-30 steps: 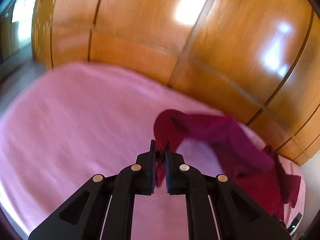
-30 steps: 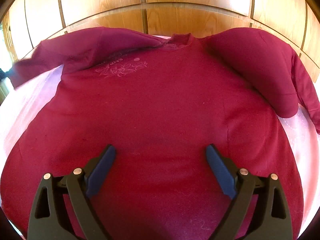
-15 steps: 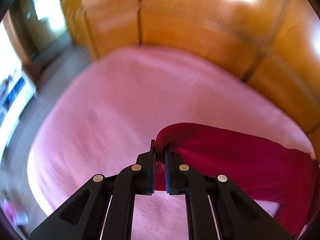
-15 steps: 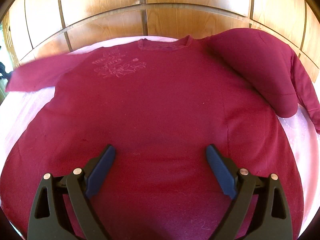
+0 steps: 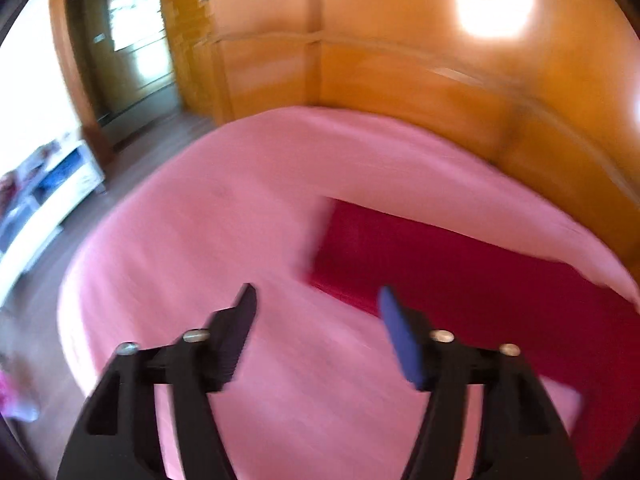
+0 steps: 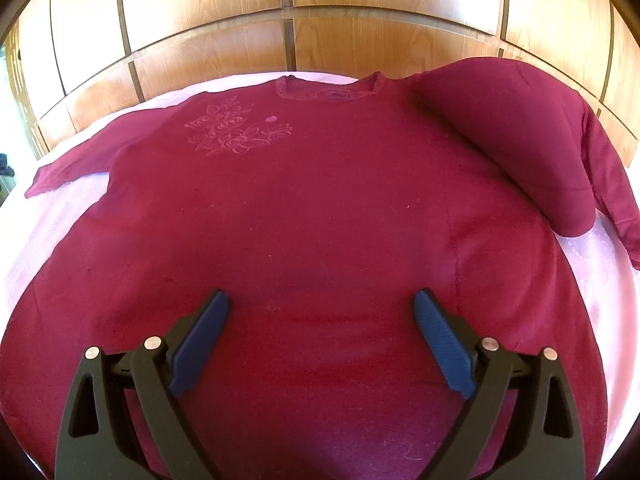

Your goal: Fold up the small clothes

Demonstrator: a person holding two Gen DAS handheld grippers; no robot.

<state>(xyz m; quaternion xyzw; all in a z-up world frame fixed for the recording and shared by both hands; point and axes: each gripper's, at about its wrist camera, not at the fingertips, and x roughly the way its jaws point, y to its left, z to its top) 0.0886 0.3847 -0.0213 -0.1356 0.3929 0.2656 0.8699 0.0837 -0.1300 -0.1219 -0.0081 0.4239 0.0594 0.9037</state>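
Item: maroon sweater (image 6: 304, 216), spread face-up on a pink-sheeted bed (image 5: 224, 208), one sleeve (image 5: 460, 264) laid out flat, the other sleeve (image 6: 520, 140) bunched, likely awaiting straightening before folding. Left gripper (image 5: 316, 308): fingers opening, nothing between them. Right gripper (image 6: 320, 316): fingers wide, empty, above the hem; wooden wardrobe panels (image 6: 360, 8) behind.

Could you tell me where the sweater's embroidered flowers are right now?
In the right wrist view, the flowers sit upper left on the sweater, just below and left of the neckline.
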